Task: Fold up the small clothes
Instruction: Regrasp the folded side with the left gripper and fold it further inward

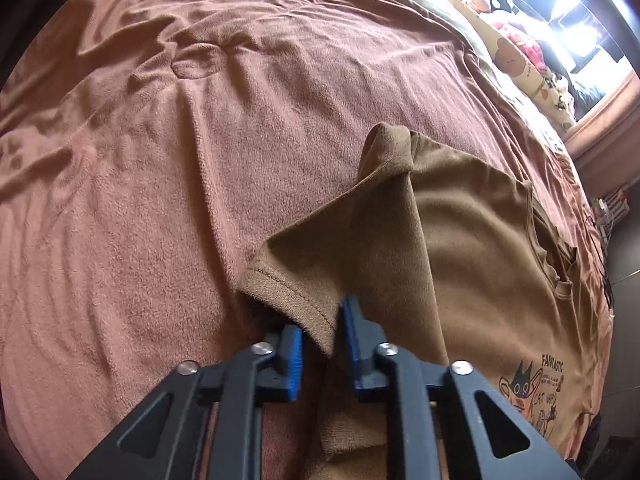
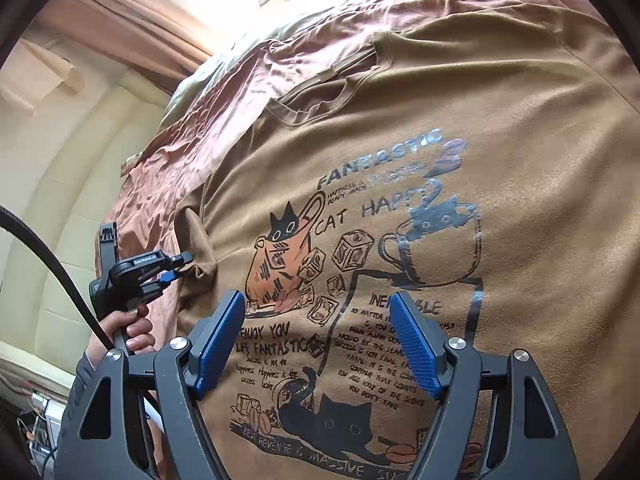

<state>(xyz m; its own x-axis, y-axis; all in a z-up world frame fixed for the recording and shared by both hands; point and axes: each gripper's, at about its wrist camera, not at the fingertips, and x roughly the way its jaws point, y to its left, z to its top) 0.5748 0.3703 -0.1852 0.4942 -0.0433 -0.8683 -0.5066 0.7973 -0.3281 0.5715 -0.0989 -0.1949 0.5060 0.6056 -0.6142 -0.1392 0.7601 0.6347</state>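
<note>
A bed is covered by a rumpled pinkish-brown blanket (image 1: 192, 168), with soft toys (image 1: 516, 36) lined up along its far edge under bright window light. A brown T-shirt (image 2: 460, 128) is spread face up on the blanket, and its print of black cats, a mug and lettering such as "FANTASTIC" and "CAT HAPPY" is seen in the right wrist view.

The sleeve (image 1: 304, 272) of the T-shirt is gripped by the left hand-held gripper (image 1: 322, 344): the hemmed cuff is pinched between the blue pads, which are drawn close together on the cloth. A ridge of fabric is raised from the grip towards the shoulder. In the right wrist view this same gripper (image 2: 176, 270) is seen at the shirt's edge, held by a person's hand (image 2: 134, 326) in a grey sleeve, with a black cable running from it.

The right hand-held gripper (image 2: 318, 344) is held above the printed chest of the shirt with its jaws spread wide. Nothing is clamped between its blue pads (image 2: 218, 344), and whether the cloth is touched by them cannot be told.
</note>
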